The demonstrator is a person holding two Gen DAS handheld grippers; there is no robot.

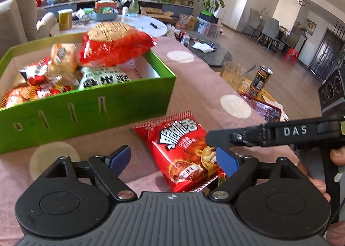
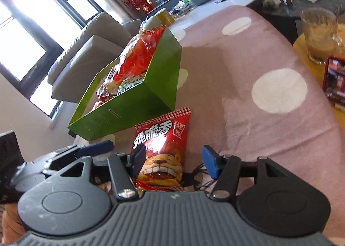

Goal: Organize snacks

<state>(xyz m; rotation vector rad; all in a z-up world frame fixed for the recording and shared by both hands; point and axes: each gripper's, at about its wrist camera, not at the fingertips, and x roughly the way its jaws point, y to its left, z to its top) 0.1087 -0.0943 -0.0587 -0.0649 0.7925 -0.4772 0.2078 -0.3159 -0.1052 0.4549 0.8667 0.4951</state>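
Note:
A red snack packet [image 1: 183, 151] with a cartoon lion lies flat on the pink dotted cloth, just in front of the green box [image 1: 86, 108]. My left gripper [image 1: 173, 158] is open and straddles the packet's near end; its left pad stands clear of it. One black finger [image 1: 217, 138] of the right gripper reaches over the packet from the right. In the right wrist view the packet [image 2: 161, 151] lies between the spread pads of my open right gripper [image 2: 174, 162], the right pad well clear. The green box [image 2: 138, 103] holds several snack packs, with a big red biscuit bag [image 1: 116, 45] on top.
A glass mug [image 1: 234, 73], a dark can [image 1: 261, 80] and a red phone [image 1: 262, 109] sit on a yellow side table past the cloth's right edge. Behind the box is a white round table [image 1: 140, 23] with clutter. A hand [image 1: 337, 155] is at the right.

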